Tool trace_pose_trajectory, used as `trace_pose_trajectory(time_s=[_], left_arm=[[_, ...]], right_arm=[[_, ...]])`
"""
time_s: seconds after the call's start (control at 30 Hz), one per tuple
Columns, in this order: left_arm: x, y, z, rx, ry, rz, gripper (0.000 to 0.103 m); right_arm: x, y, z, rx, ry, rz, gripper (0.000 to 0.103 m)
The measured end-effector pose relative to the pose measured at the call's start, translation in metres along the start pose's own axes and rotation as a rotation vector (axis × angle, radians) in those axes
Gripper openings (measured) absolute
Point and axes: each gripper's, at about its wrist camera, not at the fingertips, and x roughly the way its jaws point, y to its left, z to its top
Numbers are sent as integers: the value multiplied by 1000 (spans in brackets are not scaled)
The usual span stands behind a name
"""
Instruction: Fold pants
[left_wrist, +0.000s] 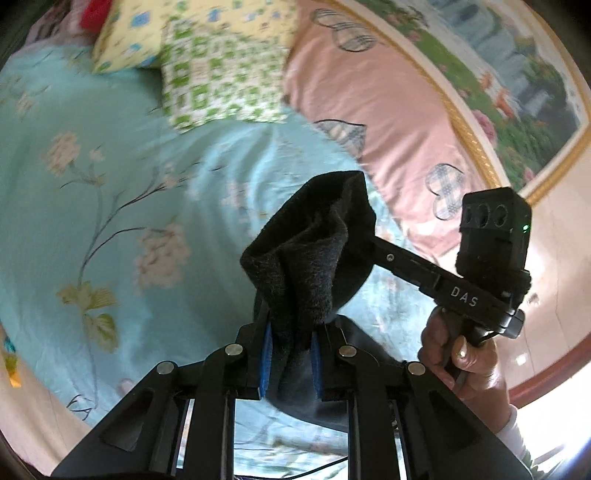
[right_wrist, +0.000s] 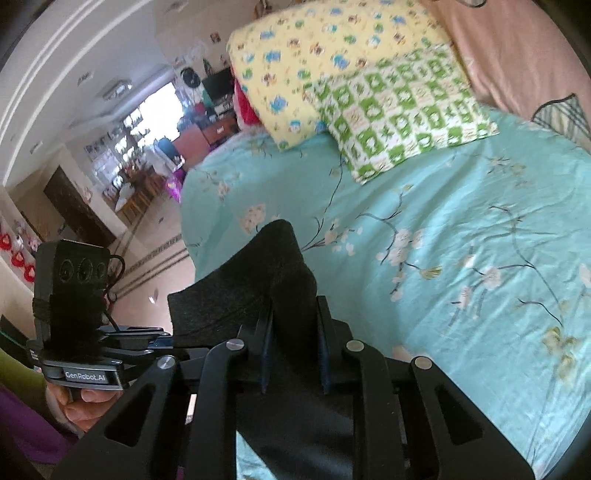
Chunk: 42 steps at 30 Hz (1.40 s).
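The pants (left_wrist: 306, 258) are dark, fuzzy fabric, held up in the air over the bed. My left gripper (left_wrist: 291, 354) is shut on a bunched edge of them between its blue pads. My right gripper (right_wrist: 293, 354) is shut on another edge of the pants (right_wrist: 258, 291), which stands up above its fingers. The right gripper also shows in the left wrist view (left_wrist: 373, 251), its fingers hidden in the same bunch of fabric. The left gripper's body shows at the left of the right wrist view (right_wrist: 107, 332). The two grippers are close together.
The bed has a turquoise flowered sheet (left_wrist: 110, 206) (right_wrist: 443, 240). A green-checked pillow (left_wrist: 221, 77) (right_wrist: 402, 110), a yellow pillow (right_wrist: 314, 51) and a pink quilt (left_wrist: 373, 110) lie at its head. A framed picture (left_wrist: 517, 92) hangs beyond.
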Motion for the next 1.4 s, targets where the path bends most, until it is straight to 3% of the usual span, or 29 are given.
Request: trace_pose_trajectory(time_s=[0.3,0.67,1.4], left_arm=[[-1,-78,-12,142,26,-102,17],[18,-175,-57,345,102,-162,17],[94,-257,-145,559,304,-167,17]], right_arm=[[-81,-11,-33,70,-177,-12,21],[-160,-39,-91,193,-354,-18,21],[-232,-88,-225,407,-499,-93,21]])
